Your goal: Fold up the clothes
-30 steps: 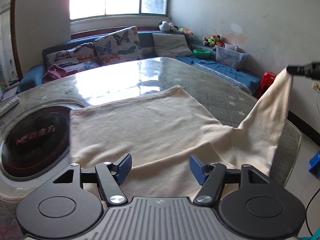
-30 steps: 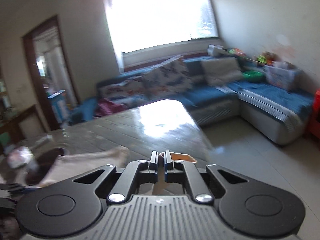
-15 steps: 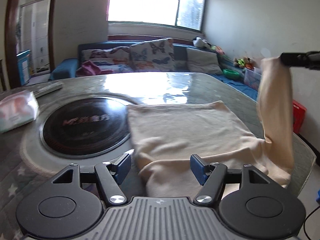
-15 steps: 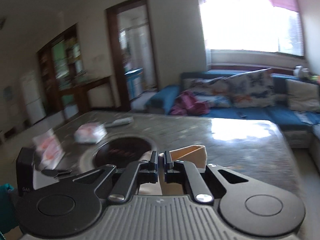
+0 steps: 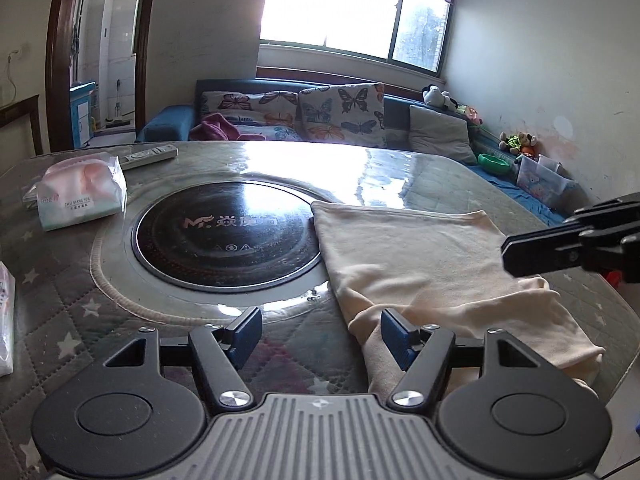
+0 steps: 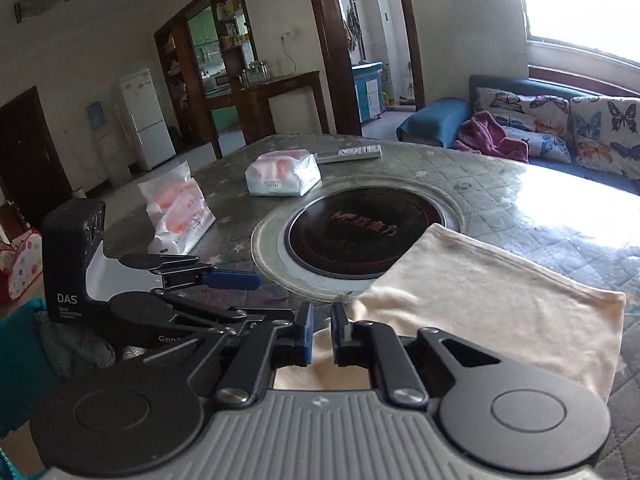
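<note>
A cream cloth (image 5: 432, 264) lies folded over on the right part of the round table; it also shows in the right wrist view (image 6: 492, 312). My left gripper (image 5: 320, 336) is open and empty, low over the table at the cloth's near left edge; it shows in the right wrist view (image 6: 232, 280). My right gripper (image 6: 320, 334) has its jaws a small gap apart just above the cloth's near edge, with no cloth between them. It appears from the side in the left wrist view (image 5: 568, 248).
A black induction plate (image 5: 228, 236) sits in the table's middle. Two tissue packs (image 6: 282, 178) (image 6: 180, 208) and a remote (image 6: 348, 154) lie on the far left side. The table edge (image 5: 624, 320) drops off at the right. A blue sofa (image 5: 304, 120) stands behind.
My right gripper carried the cloth's corner leftward over the cloth, lowered it and let go; its jaws opened slightly. My left gripper swung left and stayed open.
</note>
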### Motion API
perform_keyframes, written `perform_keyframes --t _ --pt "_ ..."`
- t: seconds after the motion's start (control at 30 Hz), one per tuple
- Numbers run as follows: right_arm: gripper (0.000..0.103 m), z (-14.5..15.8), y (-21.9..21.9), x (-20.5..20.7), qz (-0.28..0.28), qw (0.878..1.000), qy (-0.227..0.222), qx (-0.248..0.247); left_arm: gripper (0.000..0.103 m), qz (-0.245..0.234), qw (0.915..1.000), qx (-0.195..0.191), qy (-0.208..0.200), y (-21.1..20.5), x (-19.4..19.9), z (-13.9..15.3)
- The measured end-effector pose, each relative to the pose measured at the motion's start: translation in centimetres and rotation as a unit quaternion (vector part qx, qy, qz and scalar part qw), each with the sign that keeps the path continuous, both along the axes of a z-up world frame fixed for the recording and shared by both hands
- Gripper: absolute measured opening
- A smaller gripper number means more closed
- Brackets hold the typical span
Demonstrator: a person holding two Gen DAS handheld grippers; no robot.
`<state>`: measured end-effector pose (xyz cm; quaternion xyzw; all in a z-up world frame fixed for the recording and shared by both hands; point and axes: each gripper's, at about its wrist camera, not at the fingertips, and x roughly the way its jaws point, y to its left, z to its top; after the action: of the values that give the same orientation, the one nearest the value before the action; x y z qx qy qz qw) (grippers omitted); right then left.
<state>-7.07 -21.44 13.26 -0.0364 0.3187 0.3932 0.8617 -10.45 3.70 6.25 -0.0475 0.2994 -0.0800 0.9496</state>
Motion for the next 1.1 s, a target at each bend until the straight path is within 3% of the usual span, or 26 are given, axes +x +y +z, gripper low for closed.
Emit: perform_keyframes --t 0.13,0.33,0.37,0.43,0.57,0.67,0.7,0.8,0.87,1.1 --pt "0.013 0.5 -2.1 -0.2 -0.028 1.000 -0.010 -0.008 0.067 -0.020 0.9998 -0.002 -0.007 -0.9 -0.3 0.4" --pt "0.028 -0.5 -7.2 -1.6 -0.103 0.992 -0.011 -0.066 0.046 -0.094 0.9955 0.009 -0.009 -4.1 -0.7 0.2" --pt "0.037 -1.0 -8.0 -2.0 -0.116 0.990 -0.012 -0.083 0.043 -0.103 0.9946 0.013 -0.007 -4.6 -0.6 0.0" --pt "0.039 -2.0 -9.5 -2.9 -0.137 0.984 -0.013 -0.114 0.043 -0.116 0.9930 0.021 0.000 -5.4 -0.3 -0.5" --pt "0.039 -3.8 -11.5 -4.1 -0.165 0.979 0.014 -0.122 0.043 -0.118 0.9923 0.033 0.019 -6.2 0.3 -1.5" --pt "0.039 -4.3 -12.4 -3.9 -0.177 0.977 0.010 -0.114 0.042 -0.120 0.9916 0.042 0.026 -6.6 0.6 -1.9" --pt "0.039 -4.5 -12.6 -3.8 -0.182 0.977 0.008 -0.111 0.031 -0.120 0.9913 0.047 0.027 -6.7 0.6 -2.1" --pt "0.037 -4.9 -12.9 -2.9 -0.191 0.977 0.001 -0.097 0.015 -0.118 0.9908 0.056 0.033 -7.0 0.7 -2.5" --pt "0.023 -5.2 -12.7 -1.8 -0.192 0.978 0.002 -0.086 0.009 -0.112 0.9912 0.063 0.031 -7.0 0.6 -2.5" --pt "0.014 -7.4 -11.3 0.5 -0.183 0.978 0.001 -0.097 0.006 -0.113 0.9908 0.070 0.026 -6.7 0.5 -1.7"
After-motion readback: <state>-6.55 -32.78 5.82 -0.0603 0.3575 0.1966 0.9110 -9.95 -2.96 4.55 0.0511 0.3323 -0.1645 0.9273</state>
